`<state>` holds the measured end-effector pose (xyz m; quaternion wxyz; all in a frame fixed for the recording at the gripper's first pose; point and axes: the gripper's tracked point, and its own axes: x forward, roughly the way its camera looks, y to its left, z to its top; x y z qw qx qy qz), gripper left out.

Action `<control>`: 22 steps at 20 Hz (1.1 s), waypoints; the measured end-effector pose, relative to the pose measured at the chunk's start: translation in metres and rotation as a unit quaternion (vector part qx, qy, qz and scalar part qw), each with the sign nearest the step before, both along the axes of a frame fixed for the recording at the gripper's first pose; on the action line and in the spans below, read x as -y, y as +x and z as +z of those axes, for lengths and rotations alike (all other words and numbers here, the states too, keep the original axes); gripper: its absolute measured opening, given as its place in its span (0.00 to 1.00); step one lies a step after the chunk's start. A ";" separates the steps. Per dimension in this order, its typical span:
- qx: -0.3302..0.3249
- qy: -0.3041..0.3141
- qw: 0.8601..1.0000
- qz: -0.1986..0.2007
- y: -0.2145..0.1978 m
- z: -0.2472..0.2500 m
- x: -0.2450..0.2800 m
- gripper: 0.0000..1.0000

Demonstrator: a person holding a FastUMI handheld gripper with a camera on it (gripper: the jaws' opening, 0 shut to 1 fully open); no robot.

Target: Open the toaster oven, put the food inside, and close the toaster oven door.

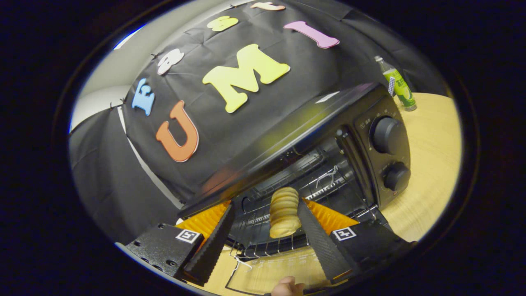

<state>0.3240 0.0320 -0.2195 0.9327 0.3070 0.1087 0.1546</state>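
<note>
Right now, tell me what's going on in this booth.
A person is working a handheld gripper at a black toaster oven on a wooden table. The oven is open, and a ridged bread roll lies on the wire rack near its front. The gripper is open; the roll lies between its fingers, against one and apart from the other. A green bottle stands behind the oven.

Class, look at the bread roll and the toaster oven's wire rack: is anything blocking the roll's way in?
Nothing visible does. The door is already down, and the bread roll sits at the front of the wire rack in the toaster oven. The gripper is open, one finger beside the roll.
</note>
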 end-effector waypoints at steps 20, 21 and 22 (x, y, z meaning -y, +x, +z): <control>-0.080 -0.238 0.968 0.004 -0.133 -0.081 0.006 1.00; -0.091 -0.247 0.965 0.006 -0.135 -0.089 0.006 1.00; -0.099 -0.256 0.962 0.003 -0.137 -0.097 0.008 1.00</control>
